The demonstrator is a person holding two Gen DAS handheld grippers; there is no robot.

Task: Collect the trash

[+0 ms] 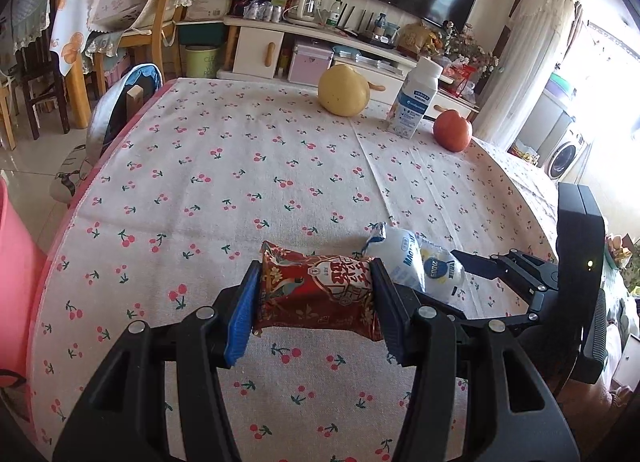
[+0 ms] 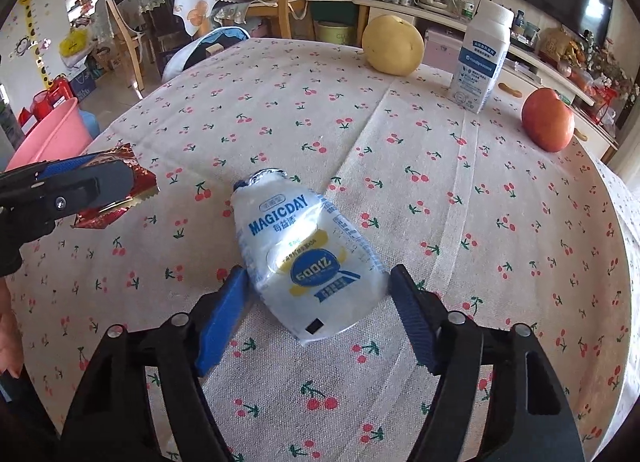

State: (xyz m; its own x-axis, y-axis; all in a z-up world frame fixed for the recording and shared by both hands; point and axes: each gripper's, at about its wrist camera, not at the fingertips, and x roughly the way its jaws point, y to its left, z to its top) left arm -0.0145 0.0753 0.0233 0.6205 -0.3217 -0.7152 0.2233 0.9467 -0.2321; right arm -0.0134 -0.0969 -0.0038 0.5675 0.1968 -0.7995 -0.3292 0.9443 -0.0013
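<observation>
Clearly the left gripper (image 1: 314, 298) is clenched on a red snack wrapper (image 1: 316, 294), held just above the worktop (image 1: 240, 166). Beside it, the right gripper (image 2: 316, 302) stands released around a flattened white drink pouch (image 2: 304, 254) lying on the cloth. A milk carton (image 2: 482, 58) stands upright, capped.
</observation>
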